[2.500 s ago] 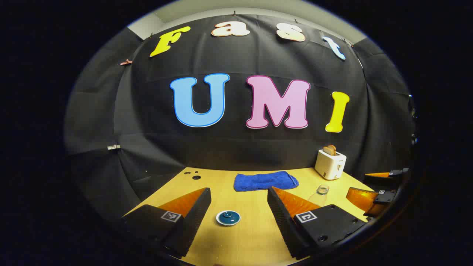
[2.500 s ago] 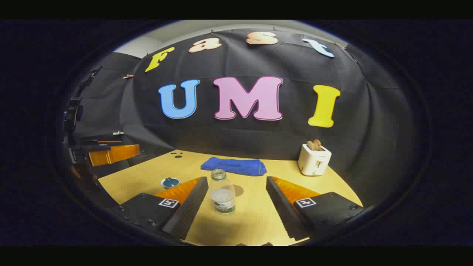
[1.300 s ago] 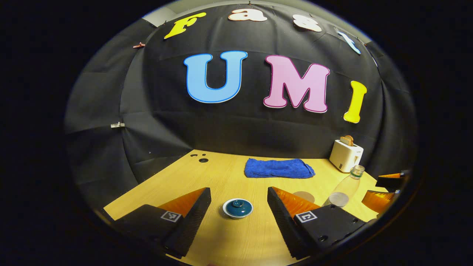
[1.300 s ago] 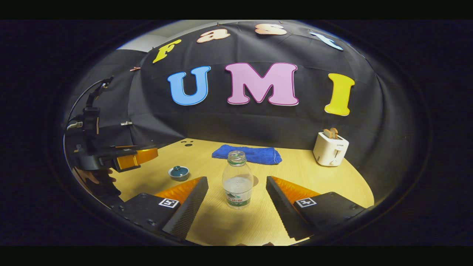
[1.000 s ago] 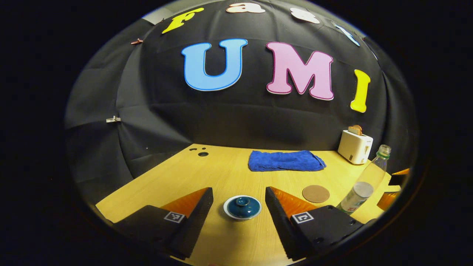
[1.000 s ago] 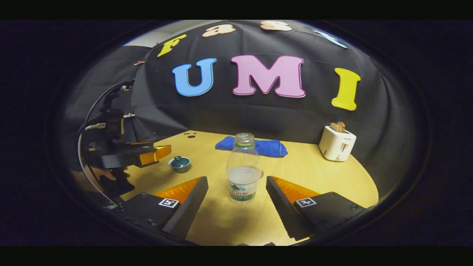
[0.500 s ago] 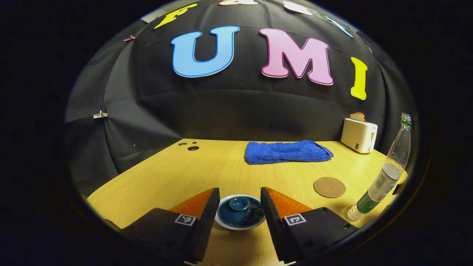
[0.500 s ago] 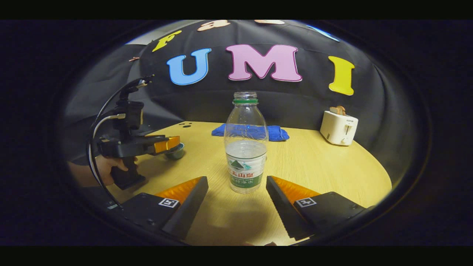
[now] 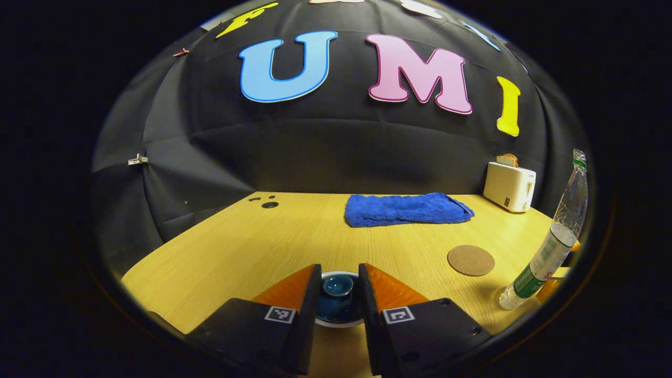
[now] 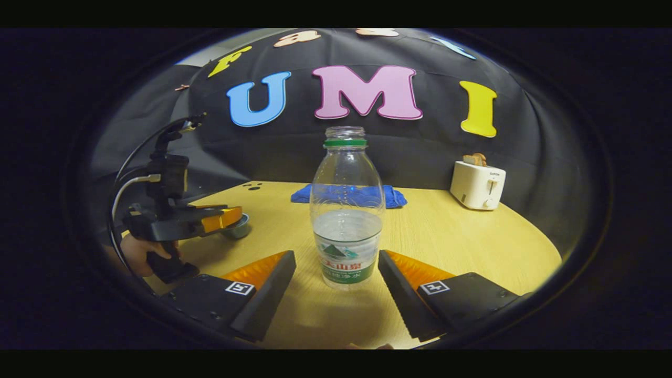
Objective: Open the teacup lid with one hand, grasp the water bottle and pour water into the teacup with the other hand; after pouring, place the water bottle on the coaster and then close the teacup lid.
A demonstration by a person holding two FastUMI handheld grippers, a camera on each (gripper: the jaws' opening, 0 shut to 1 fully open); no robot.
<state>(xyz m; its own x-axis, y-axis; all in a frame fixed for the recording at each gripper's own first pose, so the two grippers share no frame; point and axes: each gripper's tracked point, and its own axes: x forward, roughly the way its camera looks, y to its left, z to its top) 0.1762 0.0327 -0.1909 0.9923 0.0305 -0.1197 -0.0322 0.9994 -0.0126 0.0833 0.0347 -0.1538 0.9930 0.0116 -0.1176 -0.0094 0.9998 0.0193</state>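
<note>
In the left gripper view, the left claw at bottom centre is narrowed around the teacup lid; contact is unclear. In the right gripper view, the right claw gapes wide around the upright water bottle on the desk, untouched.

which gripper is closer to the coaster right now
Left. The left gripper is at the teacup lid, with the coaster off to its right. The right gripper faces the water bottle.
</note>
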